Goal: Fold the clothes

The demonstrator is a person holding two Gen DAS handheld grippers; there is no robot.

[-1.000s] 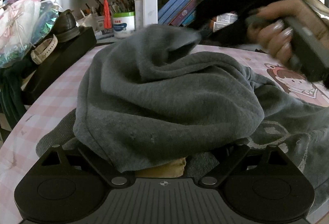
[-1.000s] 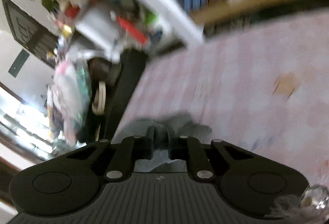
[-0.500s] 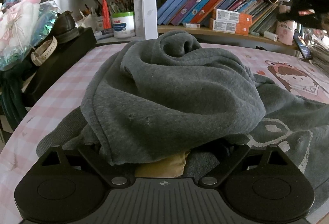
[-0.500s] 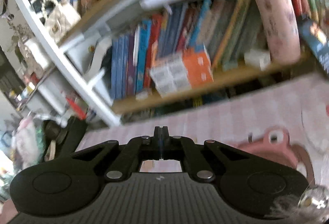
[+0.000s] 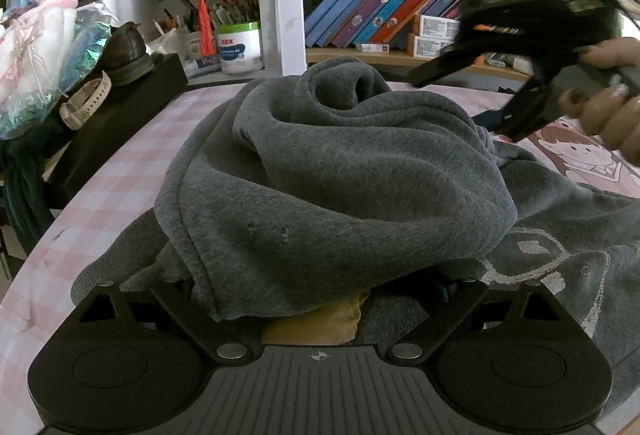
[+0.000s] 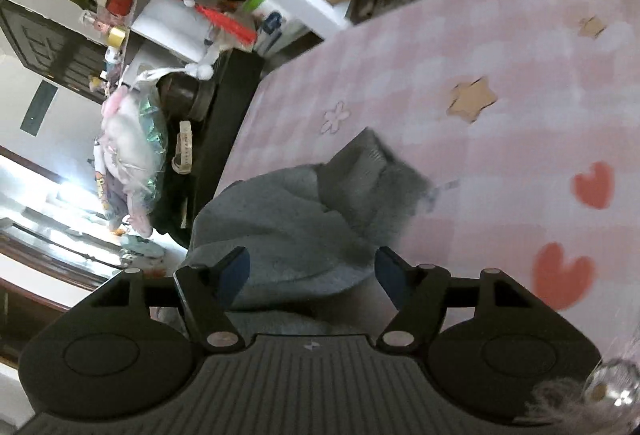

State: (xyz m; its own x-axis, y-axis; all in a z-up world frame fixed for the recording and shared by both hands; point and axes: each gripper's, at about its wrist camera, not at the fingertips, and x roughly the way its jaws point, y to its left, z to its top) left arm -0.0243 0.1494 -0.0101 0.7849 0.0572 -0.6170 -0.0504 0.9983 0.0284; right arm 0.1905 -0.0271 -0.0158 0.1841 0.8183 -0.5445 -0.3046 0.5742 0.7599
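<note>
A grey sweatshirt [image 5: 340,175] lies bunched on the pink checked table [image 5: 132,163], a white print on its right part. Its folds drape over my left gripper [image 5: 316,287] and hide the fingertips; a tan patch shows between the jaws, which stand wide apart. My right gripper [image 6: 312,267] is open, its blue pads either side of the grey sweatshirt [image 6: 288,227], with a ribbed cuff just beyond. In the left wrist view the right gripper [image 5: 520,47] hovers, blurred, above the garment's far right.
A bookshelf [image 5: 380,15] with books and a pen pot stands behind the table. A black box [image 5: 120,115] with a shoe and a watch on it sits at the left edge, a wrapped bouquet [image 5: 36,51] beside it.
My right gripper was shut and swung up toward the bookshelf; it has come back down over the sweatshirt and opened. The left gripper and the garment have hardly moved.
</note>
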